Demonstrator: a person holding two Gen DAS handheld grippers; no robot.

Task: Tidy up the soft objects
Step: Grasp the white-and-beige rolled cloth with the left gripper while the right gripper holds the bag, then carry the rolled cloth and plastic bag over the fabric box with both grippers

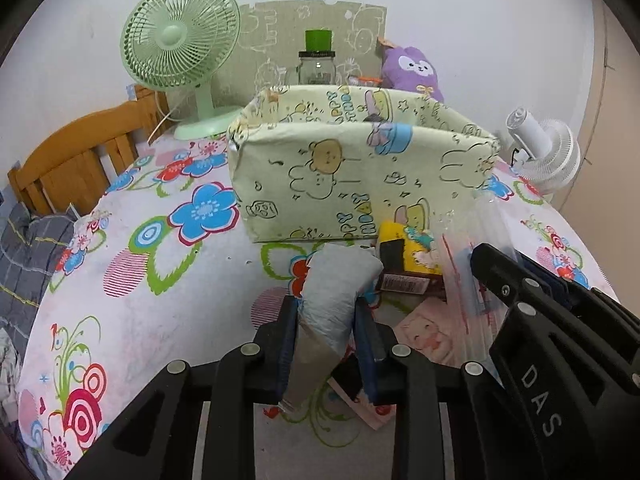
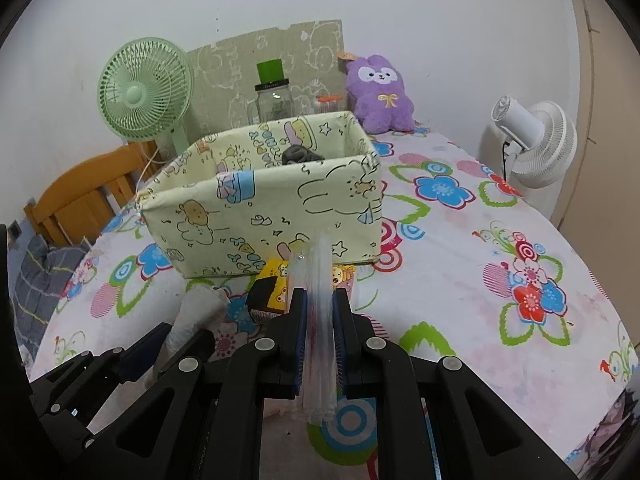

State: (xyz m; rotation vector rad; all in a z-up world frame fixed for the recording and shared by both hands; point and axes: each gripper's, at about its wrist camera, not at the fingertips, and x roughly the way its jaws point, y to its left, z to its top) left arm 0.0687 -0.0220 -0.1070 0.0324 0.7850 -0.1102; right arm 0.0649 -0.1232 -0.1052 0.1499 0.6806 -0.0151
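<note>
A pale green fabric box [image 1: 320, 172] with cartoon prints stands on the flowered bed; it also shows in the right wrist view [image 2: 264, 216], with a dark grey cloth [image 2: 298, 155] inside. My left gripper [image 1: 326, 304] is shut on a grey rolled soft bundle [image 1: 334, 292], held just before the box. My right gripper [image 2: 319, 300] is shut on a clear plastic zip bag [image 2: 318, 320], held upright in front of the box. The bag [image 1: 468, 280] and the right gripper's body [image 1: 560, 336] show at the right of the left wrist view. The bundle [image 2: 196, 312] shows at the left of the right wrist view.
A yellow cartoon pouch [image 1: 412, 248] and pink items lie on the bed [image 1: 160, 320] before the box. A green fan [image 1: 180, 48], a glass jar [image 1: 316, 66] and a purple plush [image 2: 378, 94] stand behind it. A white fan [image 2: 532, 140] is at right, a wooden bed frame [image 1: 72, 152] at left.
</note>
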